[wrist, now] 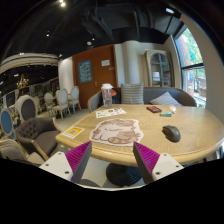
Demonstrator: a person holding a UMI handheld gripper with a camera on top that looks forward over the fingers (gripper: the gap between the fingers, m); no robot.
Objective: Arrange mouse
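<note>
Presumably light, rigid and smooth-shelled, the mouse point(172, 132) lies on the table point(200, 125), best pinched across its flanks; gripper point(110, 160) fingers spread, empty.

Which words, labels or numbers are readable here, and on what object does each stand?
None can be read.
Blue wall sign: print too small.
Printed sheet on the round wooden table: blurred.
Yellow box: unreadable.
Dark computer mouse: no visible mark.
</note>
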